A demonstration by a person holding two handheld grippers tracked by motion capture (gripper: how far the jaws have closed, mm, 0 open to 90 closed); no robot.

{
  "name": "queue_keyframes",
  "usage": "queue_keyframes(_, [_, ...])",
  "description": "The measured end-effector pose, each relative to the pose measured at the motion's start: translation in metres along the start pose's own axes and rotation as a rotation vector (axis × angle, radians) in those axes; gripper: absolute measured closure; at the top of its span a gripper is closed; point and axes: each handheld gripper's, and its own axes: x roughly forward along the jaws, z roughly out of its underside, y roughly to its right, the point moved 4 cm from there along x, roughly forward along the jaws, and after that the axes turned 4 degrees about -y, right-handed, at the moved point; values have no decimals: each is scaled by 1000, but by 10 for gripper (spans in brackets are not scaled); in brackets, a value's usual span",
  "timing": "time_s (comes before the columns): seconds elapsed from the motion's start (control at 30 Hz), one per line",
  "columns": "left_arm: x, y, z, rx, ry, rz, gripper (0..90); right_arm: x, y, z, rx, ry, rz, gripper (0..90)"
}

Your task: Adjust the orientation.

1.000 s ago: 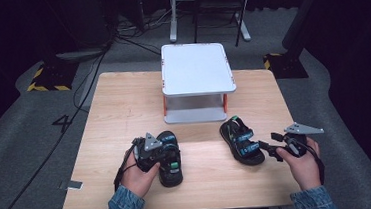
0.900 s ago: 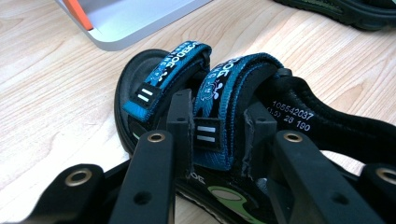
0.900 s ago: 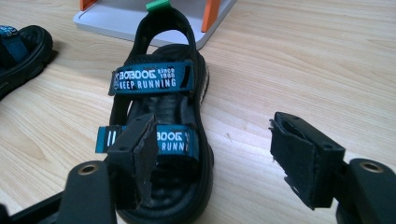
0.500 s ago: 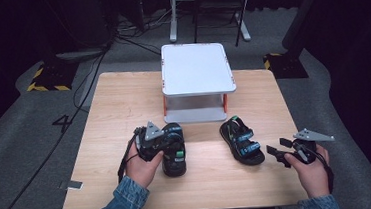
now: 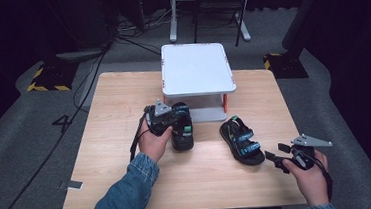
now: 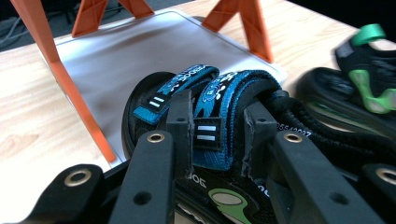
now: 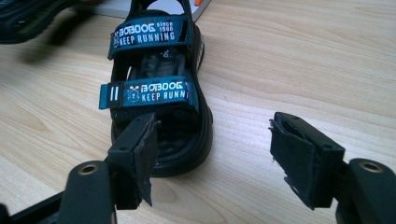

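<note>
Two black sandals with blue straps are on the wooden table (image 5: 123, 99). My left gripper (image 5: 170, 116) is shut on the blue straps of the left sandal (image 5: 182, 131), just in front of the white stand (image 5: 195, 68). In the left gripper view the jaws pinch a strap (image 6: 209, 100) of that sandal (image 6: 233, 200), whose front end reaches the stand's lower tray (image 6: 116, 56). The right sandal (image 5: 241, 140) lies flat on the table, apart from both grippers. My right gripper (image 5: 274, 156) hovers open just short of its near end; the right gripper view shows this sandal (image 7: 156, 88) beyond the spread jaws (image 7: 210, 156).
The white two-level stand has orange legs (image 6: 60, 79) and sits at the table's far middle. Floor cables and chair legs (image 5: 206, 12) lie beyond the table. The right sandal's green heel tab (image 6: 369, 35) shows at the edge of the left gripper view.
My left gripper has carried the left sandal away from the person, toward the stand. The right gripper has drawn back a little from the right sandal, toward the near right corner.
</note>
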Motion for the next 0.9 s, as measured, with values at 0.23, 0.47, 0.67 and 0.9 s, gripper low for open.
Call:
queue_keyframes(0.23, [15,-7,10,28,-32,15,691,-5,3,6,15,1,11,331])
queue_keyframes(0.47, [10,-3,13,19,-37,38,381,-6,1,2,11,13,5,330])
queue_keyframes(0.67, [-12,0,9,21,18,32,264,0,0,-4,-5,12,-11,330])
queue_keyframes(0.9, [-60,25,19,35,-17,66,275,1,1,-10,-12,20,-19,330])
